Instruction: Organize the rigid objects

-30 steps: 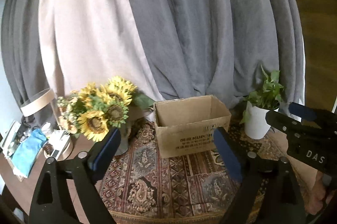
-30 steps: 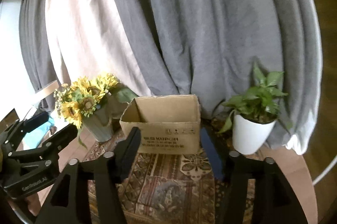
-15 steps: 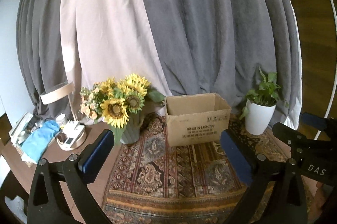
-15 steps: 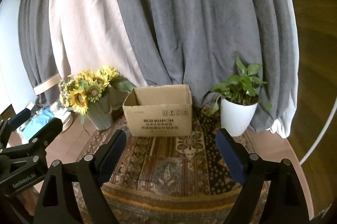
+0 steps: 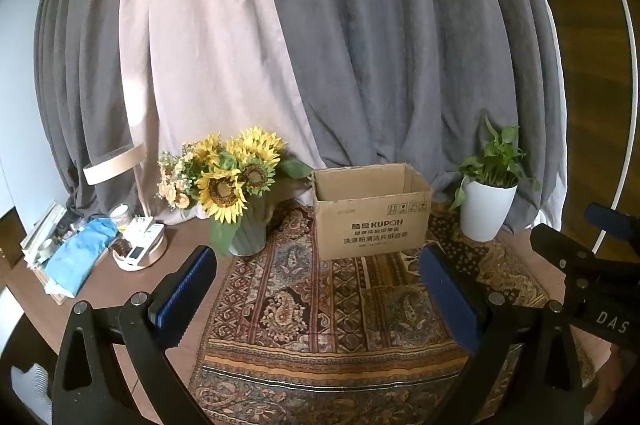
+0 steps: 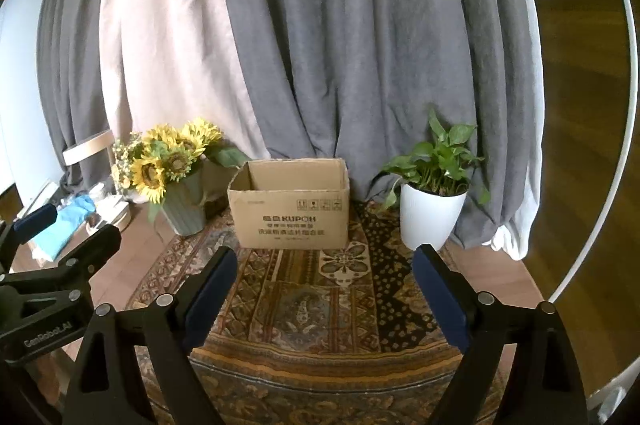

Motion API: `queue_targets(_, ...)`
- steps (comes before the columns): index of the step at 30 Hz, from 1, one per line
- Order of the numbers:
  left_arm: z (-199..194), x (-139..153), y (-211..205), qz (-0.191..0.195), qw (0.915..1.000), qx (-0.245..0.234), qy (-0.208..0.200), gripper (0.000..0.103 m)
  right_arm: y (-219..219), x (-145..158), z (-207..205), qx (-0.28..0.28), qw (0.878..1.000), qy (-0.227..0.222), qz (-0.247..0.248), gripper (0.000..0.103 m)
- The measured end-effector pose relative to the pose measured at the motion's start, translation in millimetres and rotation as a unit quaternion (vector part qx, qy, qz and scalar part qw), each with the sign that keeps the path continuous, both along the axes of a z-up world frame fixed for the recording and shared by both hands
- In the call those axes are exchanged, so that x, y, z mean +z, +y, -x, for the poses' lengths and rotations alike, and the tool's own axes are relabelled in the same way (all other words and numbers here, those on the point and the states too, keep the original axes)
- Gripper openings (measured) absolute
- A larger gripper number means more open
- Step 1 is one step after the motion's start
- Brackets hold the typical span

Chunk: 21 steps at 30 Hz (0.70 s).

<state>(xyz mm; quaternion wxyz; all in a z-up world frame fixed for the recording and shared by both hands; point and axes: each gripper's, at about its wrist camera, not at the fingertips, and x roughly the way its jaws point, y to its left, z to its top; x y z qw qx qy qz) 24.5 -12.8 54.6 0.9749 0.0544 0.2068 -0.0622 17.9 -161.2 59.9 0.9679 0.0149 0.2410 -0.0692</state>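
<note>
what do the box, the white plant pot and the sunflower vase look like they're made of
Box: brown corrugated cardboard, matte, with printed black text and raised flaps.
White plant pot: smooth white, faintly glossy; ceramic or plastic, which one the look leaves open.
Sunflower vase: grey-green with vertical ribs, dull finish; likely ceramic or painted metal, not certain.

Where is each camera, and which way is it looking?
Left wrist view: sits on the left gripper, looks a little downward over the rug at the cardboard box; the right gripper shows at its right edge.
Right wrist view: sits on the right gripper, faces the same box; the left gripper shows at its left edge.
Both show: box, sunflowers, potted plant, curtains. Both grippers open, nothing between their jaws.
</note>
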Motion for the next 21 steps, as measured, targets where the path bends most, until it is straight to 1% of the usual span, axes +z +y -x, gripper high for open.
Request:
queue_targets(5,2.2,0.9,-1.1,-0.001,1.0,0.009,-0.003,0.103,-0.8,1.7,2.3,0.003,1.0,-0.005,0.001,0.09)
queue_targets(21,0.7,3.0,-1.2,-0.003,0.9998,0.017,-0.009,0.103,-1.0,0.6,-0.5,0.005,1.0,-0.01,-0.002,0.09)
